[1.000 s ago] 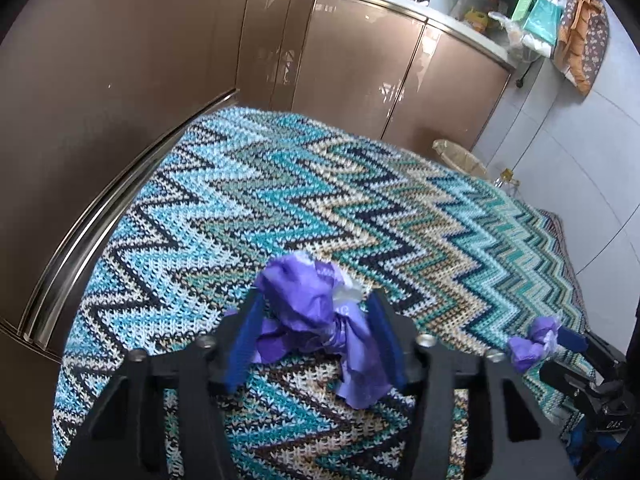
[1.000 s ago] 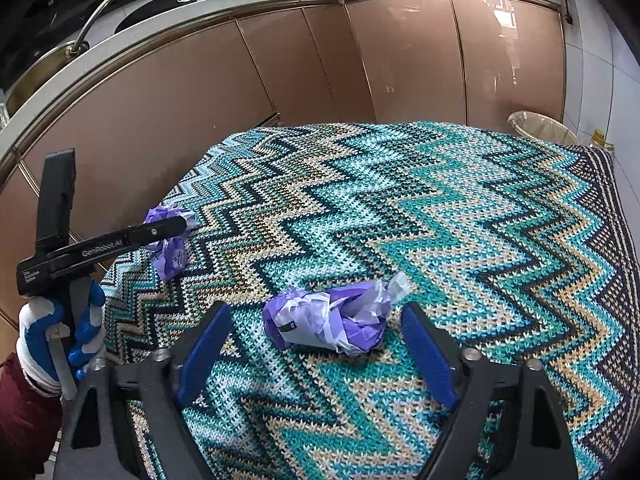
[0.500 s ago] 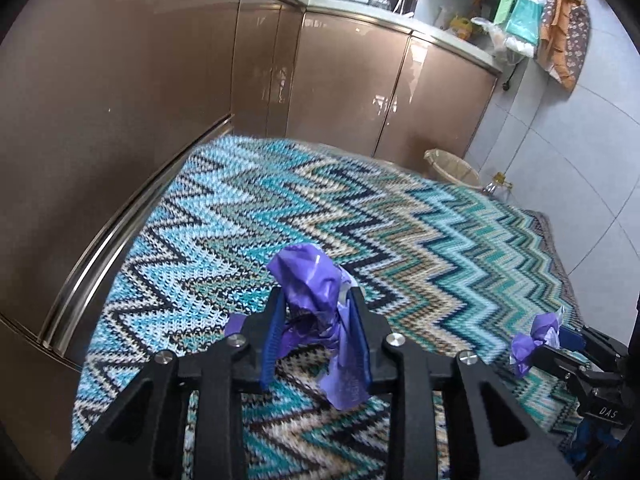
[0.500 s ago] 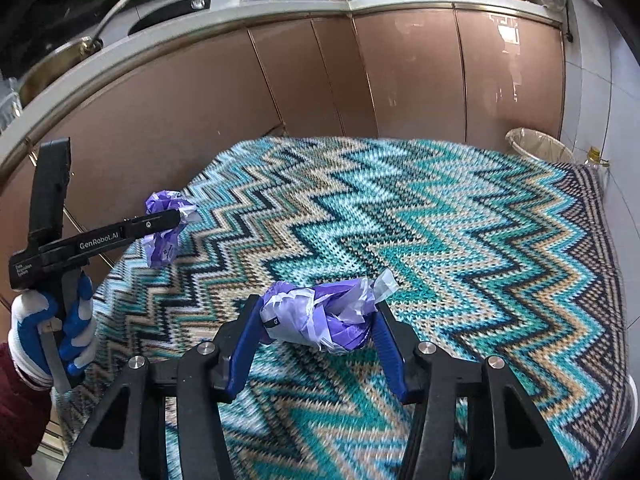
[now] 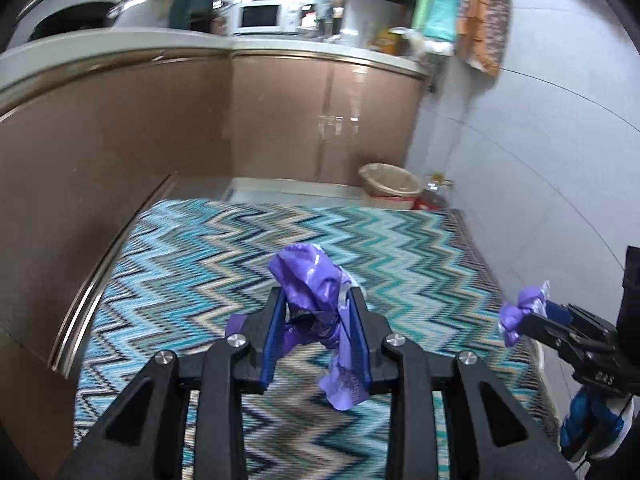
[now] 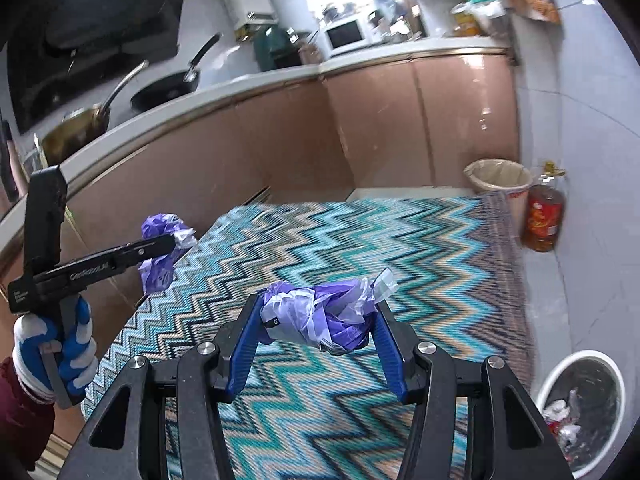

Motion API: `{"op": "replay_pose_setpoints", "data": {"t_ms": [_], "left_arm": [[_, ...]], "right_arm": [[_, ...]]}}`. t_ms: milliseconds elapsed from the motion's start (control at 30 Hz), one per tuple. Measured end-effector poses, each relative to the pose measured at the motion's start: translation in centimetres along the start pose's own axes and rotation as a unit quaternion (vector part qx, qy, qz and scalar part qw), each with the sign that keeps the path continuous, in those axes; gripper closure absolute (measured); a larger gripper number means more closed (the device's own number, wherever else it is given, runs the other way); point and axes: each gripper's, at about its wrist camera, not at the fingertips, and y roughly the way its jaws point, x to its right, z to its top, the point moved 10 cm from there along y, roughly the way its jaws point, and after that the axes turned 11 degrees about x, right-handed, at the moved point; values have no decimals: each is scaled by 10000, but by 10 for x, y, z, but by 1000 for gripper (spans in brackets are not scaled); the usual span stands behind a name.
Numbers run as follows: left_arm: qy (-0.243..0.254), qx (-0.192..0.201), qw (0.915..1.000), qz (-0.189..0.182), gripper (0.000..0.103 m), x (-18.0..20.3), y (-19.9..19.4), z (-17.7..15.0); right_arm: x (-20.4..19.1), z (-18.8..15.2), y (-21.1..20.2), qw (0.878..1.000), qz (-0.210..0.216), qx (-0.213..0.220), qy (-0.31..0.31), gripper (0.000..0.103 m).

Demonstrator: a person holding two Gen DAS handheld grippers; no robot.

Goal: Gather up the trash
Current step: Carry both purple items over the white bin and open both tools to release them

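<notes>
My left gripper is shut on a crumpled purple plastic wrapper, held up above the zigzag rug; a loose tail of it hangs down past the right pad. My right gripper is shut on a second wad of purple and clear plastic, also lifted off the rug. Each gripper shows in the other's view: the right one at the right edge with its wad, the left one at the left, in a blue-and-white gloved hand, with its wrapper.
A white trash bin with rubbish inside stands at the lower right beside the rug. A lined beige bin and an oil bottle sit in the far corner. Brown kitchen cabinets run along the left and back; tiled wall on the right.
Both grippers closed on their purple wrappers and lifted them off the rug. Both views rose and tilted up, bringing the countertop and the white bin into sight.
</notes>
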Motion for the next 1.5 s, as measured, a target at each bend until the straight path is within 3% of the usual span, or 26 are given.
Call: {"op": "replay_pose_setpoints", "data": {"t_ms": [267,500,700,1000,1200,1500], "left_arm": [[536,-179,9936,-977,74,142,15,1],[1019,-579,9745,-1914,74,288,51,-23],[1319,-945,9590,-2323,74,385,89,-58],[1381,-1437,9471,-2514,63,456,146,-98],[1288,-1545,9467,-2515,53,467,165,-108],[1156,-1553,9486,-2505,53,461,164,-105]], "right_arm": [[94,5,-77,9955,-827,377,280,52],[211,-12,-152,9766,-2006,479,617,52],[276,-37,-177,9615,-2625,249,779,52],[340,-72,-168,9483,-3014,-174,980,48],[360,-88,-160,9435,-3094,-386,1117,45],[367,-94,-164,9405,-3158,-473,1159,41]]}}
